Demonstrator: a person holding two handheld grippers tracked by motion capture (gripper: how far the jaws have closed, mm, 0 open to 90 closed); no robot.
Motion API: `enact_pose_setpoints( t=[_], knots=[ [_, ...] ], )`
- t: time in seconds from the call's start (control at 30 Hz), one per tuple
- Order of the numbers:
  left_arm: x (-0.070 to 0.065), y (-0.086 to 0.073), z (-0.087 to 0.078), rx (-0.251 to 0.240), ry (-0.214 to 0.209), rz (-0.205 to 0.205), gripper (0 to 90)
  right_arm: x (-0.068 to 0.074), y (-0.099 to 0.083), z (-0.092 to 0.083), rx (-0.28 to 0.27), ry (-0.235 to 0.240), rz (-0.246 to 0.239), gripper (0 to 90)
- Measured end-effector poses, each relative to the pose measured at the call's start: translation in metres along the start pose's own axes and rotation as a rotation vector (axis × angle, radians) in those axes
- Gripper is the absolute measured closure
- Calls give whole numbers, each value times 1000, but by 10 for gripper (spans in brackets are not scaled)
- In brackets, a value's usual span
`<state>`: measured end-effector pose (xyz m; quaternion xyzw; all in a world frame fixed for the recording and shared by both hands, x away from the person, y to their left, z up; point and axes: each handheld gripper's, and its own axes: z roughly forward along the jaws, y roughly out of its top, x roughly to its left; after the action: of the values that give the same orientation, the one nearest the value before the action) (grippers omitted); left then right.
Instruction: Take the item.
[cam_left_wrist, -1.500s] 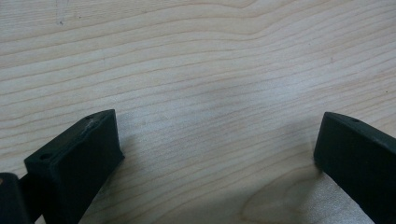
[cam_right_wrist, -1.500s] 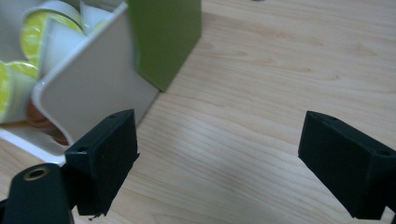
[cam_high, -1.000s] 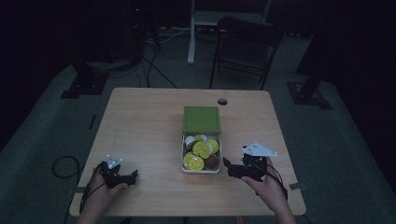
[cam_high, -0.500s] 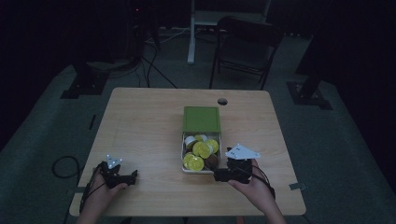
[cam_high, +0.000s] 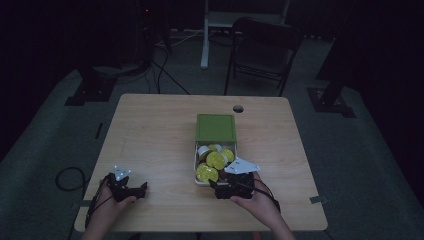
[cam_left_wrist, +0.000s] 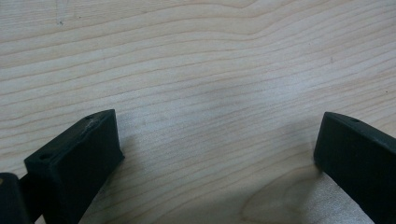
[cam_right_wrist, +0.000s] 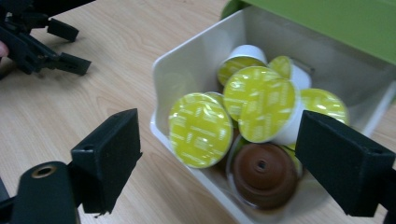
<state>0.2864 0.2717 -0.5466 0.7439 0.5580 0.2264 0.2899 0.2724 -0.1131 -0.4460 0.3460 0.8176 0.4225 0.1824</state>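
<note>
Right gripper (cam_high: 216, 189), shifted leftward to lower centre of the high view, jaws slightly narrowed yet open, empty, before white box (cam_right_wrist: 187, 70) of yellow-lidded capsules (cam_right_wrist: 201, 128); grasp imminent.

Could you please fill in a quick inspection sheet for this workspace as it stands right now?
Surface: light wooden table, with a round hole near the far edge.
Job's things: white box with its green lid folded back; it holds yellow-topped capsules and one brown capsule.
Clutter: nothing seen.
Grippers: left gripper open over bare wood; right gripper open at the box's near edge, nothing between its jaws.
Cables: dark cable on the floor at the left.
Surroundings: dim room, folding chair beyond the table.
</note>
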Motion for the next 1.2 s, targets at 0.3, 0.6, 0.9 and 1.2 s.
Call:
enact_pose_setpoints(
  t=[0.3, 0.6, 0.9, 1.2],
  knots=[
    [0, 0, 0, 0, 0, 0, 7, 10, -4, 23, 22, 9, -18, 144],
    [0, 0, 0, 0, 0, 0, 7, 14, -10, 42, 51, 6, -29, 144],
    [0, 0, 0, 0, 0, 0, 7, 14, -12, 54, 57, 6, -10, 174],
    [0, 0, 0, 0, 0, 0, 7, 13, -13, 65, 59, -21, 4, 280]
  ],
)
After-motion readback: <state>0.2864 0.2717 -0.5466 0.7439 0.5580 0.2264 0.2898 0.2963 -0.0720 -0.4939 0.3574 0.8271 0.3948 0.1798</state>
